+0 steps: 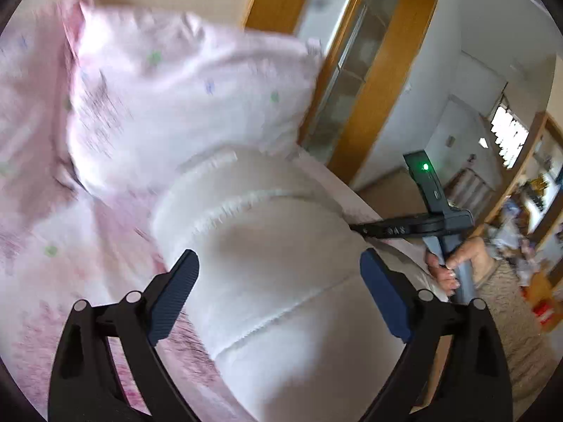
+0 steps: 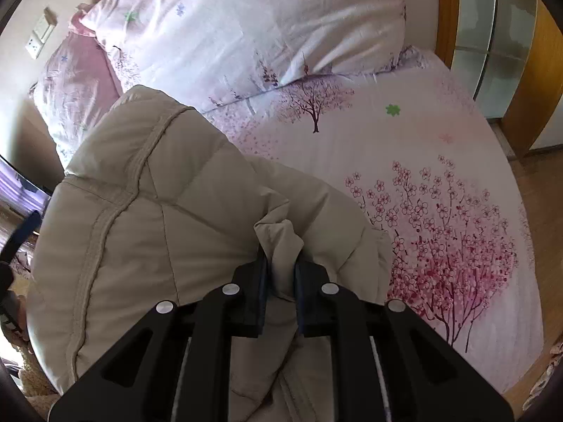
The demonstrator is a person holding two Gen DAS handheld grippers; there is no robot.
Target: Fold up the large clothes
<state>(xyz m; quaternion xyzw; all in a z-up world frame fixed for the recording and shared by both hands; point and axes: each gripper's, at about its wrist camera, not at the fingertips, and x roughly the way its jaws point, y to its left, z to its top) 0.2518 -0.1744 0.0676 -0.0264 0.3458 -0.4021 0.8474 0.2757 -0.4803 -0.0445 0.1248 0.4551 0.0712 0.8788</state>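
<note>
Bedroom light falls across the blossom-print bedsheet (image 2: 404,130) as my right gripper (image 2: 279,274) pinches a bunched edge of the puffy beige jacket (image 2: 147,218) lying on it, my left gripper (image 1: 278,281) spread wide above its quilted bulk — soft, light, slippery stuff, best gripped at seams.

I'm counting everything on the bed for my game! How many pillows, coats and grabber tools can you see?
Pillows: 2, a big one and a pinker one beside it.
Coats: 1, the beige puffy coat on the flowered sheet.
Grabber tools: 2, the left gripper, open, and the right gripper, pinching the coat.
Total: 5.
</note>
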